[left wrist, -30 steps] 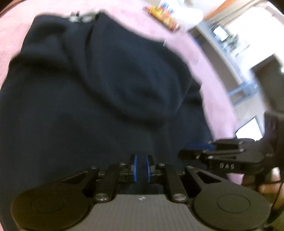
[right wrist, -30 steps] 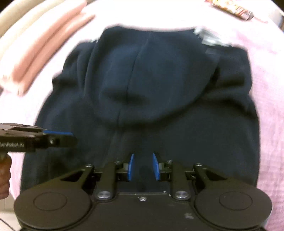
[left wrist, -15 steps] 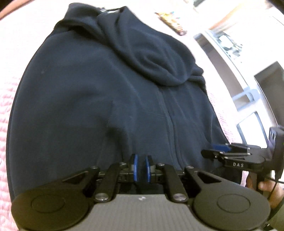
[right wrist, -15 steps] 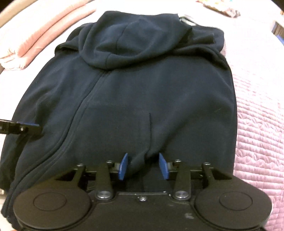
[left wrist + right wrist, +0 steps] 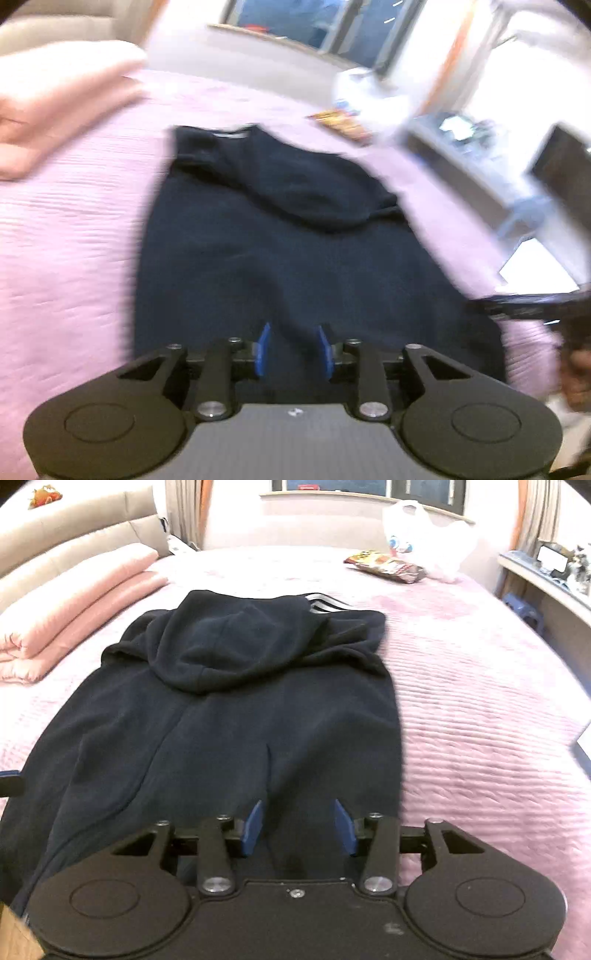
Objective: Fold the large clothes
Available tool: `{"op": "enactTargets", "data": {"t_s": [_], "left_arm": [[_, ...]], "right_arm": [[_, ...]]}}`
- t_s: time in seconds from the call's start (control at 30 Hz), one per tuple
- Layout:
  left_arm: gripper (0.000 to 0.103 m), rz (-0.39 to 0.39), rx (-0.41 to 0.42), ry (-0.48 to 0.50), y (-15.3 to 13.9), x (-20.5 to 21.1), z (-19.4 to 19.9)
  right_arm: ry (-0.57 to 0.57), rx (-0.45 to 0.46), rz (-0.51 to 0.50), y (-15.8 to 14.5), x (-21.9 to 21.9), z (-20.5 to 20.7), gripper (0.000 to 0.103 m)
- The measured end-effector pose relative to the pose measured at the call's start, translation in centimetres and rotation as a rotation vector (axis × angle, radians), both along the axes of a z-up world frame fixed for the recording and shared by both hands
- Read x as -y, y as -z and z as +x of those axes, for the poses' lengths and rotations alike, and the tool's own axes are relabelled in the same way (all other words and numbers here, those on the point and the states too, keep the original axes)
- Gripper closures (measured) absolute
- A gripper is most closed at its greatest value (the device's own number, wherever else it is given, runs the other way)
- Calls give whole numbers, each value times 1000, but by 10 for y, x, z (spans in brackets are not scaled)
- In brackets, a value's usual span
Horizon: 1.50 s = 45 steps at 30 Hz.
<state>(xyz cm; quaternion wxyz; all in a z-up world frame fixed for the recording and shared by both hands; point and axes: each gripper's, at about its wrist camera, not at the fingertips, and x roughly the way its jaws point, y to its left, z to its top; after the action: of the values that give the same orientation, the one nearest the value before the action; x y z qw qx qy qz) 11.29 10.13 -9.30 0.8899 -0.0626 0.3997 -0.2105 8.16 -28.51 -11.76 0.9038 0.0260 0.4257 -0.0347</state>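
A dark navy hoodie lies flat on the pink bed, sleeves folded in, hood folded down over its upper part. It also shows in the blurred left wrist view. My left gripper is open and empty over the hoodie's near hem. My right gripper is open and empty, wider apart, over the near hem toward the hoodie's right side. The right gripper shows at the right edge of the left wrist view.
The hoodie lies on a pink quilted bedspread. Folded pink bedding lies at the left. A snack bag and a white plastic bag sit at the far side. A shelf with small items runs along the right.
Both grippers have let go of the hoodie's hem and opened. Both have pulled back and tilted up, so more of the bed and room shows.
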Motion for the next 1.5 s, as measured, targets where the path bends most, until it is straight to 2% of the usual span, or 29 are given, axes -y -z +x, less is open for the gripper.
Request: {"op": "enactTargets", "data": {"t_s": [0.07, 0.1, 0.17, 0.23, 0.3, 0.4, 0.47, 0.57, 0.7, 0.9, 0.97, 1.03, 1.07, 1.1, 1.13, 1.2, 1.3, 1.37, 1.43, 1.5], "left_arm": [[65, 119, -5, -63, -10, -8, -16], [65, 149, -6, -83, -14, -13, -23], [61, 135, -16, -117, -21, -26, -35], [42, 75, -51, -141, -22, -43, -42], [34, 29, -100, -175, -20, -58, -47], [34, -21, -165, -196, -16, -70, -52], [34, -44, -174, -186, -14, -73, -54], [33, -47, -188, -203, -9, -75, -51], [32, -43, -206, -217, 2, -67, -38], [30, 2, -248, -212, 20, -55, -30], [29, 1, -267, -217, 26, -56, -30], [29, -20, -284, -222, 31, -58, -30], [29, -34, -292, -226, 34, -60, -29], [29, -56, -300, -229, 36, -61, -29], [29, -73, -304, -229, 38, -62, -28], [30, -91, -315, -238, 41, -63, -28], [30, -68, -303, -241, 40, -64, -31], [30, -64, -302, -246, 40, -67, -33], [30, -84, -314, -253, 45, -71, -33], [30, -103, -328, -254, 49, -71, -32]], "right_arm": [[-17, -26, -16, -9, -1, -12, 41], [-25, -27, -24, -14, -1, -17, 38], [-32, -15, -37, -23, 1, -29, 28], [-20, -9, -38, -28, 4, -39, 28], [-2, -26, -23, -28, 9, -46, 28], [44, -62, 35, -20, 28, -61, 28], [83, -85, 79, -11, 41, -70, 28], [125, -132, 163, 4, 60, -80, 28], [126, -168, 240, 21, 65, -80, 27], [114, -170, 246, 47, 57, -66, 26], [102, -181, 266, 58, 56, -64, 22], [76, -149, 236, 60, 51, -68, 22], [55, -145, 218, 59, 46, -70, 36], [34, -143, 225, 56, 41, -72, 83], [24, -151, 256, 52, 38, -74, 93], [28, -138, 207, 38, 30, -81, 95], [67, -66, 160, -3, 35, -107, 97], [98, -60, 131, -15, 42, -119, 97], [117, -113, 70, 1, 45, -119, 97], [180, -198, -10, 38, 50, -111, 99]]}}
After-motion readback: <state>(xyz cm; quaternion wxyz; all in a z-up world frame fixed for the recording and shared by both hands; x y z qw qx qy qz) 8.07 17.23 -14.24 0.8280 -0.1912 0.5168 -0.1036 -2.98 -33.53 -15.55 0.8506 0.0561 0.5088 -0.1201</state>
